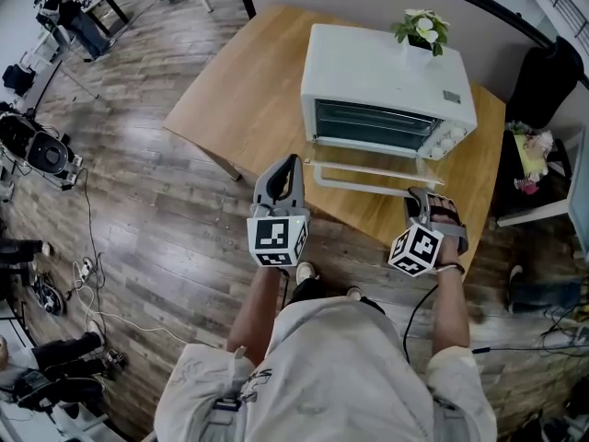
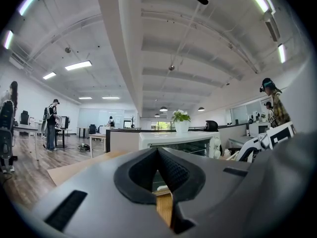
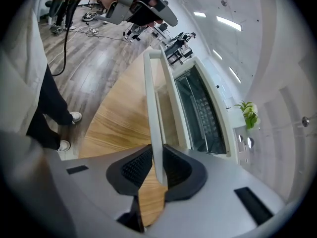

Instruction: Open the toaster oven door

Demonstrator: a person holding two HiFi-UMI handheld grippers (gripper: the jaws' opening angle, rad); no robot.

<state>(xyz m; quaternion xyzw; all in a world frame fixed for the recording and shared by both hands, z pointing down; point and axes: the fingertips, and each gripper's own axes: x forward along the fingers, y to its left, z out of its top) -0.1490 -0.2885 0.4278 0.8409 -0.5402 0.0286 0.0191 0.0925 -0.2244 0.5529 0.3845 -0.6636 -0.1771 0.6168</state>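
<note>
The white toaster oven [image 1: 386, 81] stands on the wooden table [image 1: 248, 99], its glass door [image 1: 368, 157] swung down flat toward me. The door's white handle bar [image 1: 363, 188] runs along the front. My right gripper [image 1: 425, 194] is at the bar's right end. In the right gripper view the handle [image 3: 154, 108] passes between the pads, with my right gripper [image 3: 157, 165] shut on it, and the oven's rack [image 3: 200, 115] shows beyond. My left gripper [image 1: 291, 161] hovers left of the door, shut and empty. In its own view my left gripper [image 2: 158, 170] points at the oven [image 2: 173, 140].
A potted plant [image 1: 421, 28] sits on the oven's top at the back right. The table's front edge lies just before my grippers. Cables and equipment [image 1: 41, 150] lie on the wood floor at the left. A black chair [image 1: 543, 81] stands at the right.
</note>
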